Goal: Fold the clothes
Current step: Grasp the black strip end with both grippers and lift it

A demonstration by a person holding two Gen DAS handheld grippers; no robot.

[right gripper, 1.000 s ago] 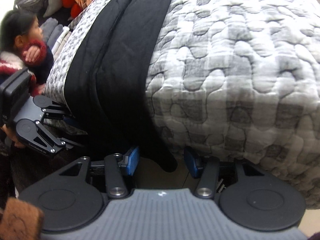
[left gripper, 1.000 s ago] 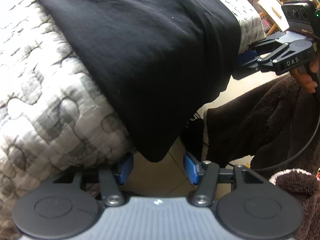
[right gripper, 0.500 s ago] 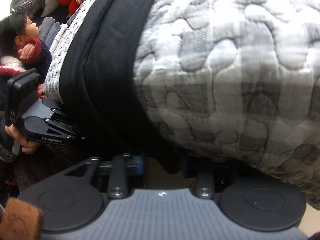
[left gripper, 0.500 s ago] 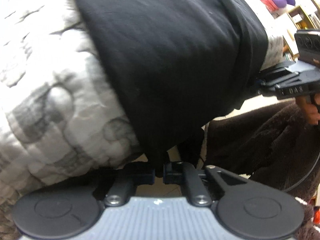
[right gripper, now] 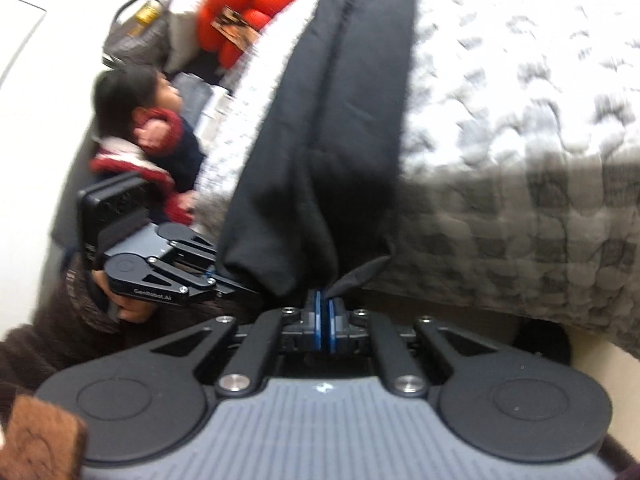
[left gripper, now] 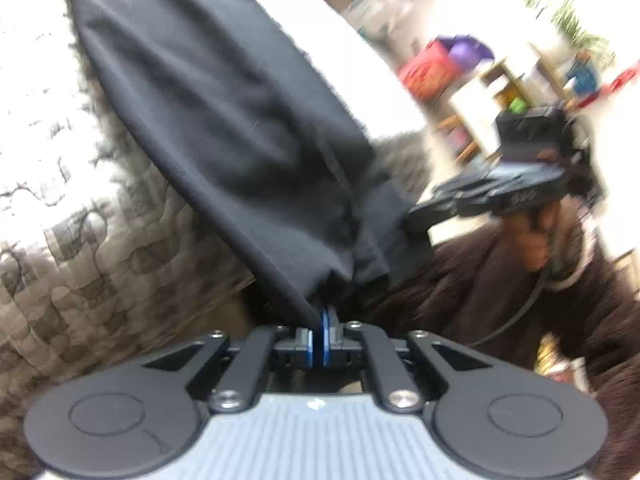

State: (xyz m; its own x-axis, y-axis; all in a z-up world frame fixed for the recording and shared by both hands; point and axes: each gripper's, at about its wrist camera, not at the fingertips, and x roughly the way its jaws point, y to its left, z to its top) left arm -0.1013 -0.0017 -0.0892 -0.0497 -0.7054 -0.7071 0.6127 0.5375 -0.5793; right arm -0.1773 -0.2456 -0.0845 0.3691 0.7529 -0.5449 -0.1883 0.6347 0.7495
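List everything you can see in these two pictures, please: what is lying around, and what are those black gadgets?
Black garment: one, black, draped along the bed, its near end lifted by both grippers.
Quilt: one, grey and white, covering the bed.
Plush toy: one, orange-red, at the far end of the bed.
Child: one, in red and dark clothes, beside the bed.
Shelves: pale wood, blurred, in the background.
Crate: one, red, near the shelves.
Left gripper: one, black with blue pads, shut on the garment's corner.
Right gripper: one, black with blue pads, shut on the other corner.
Sleeve: dark brown, fuzzy, on the person's arm.
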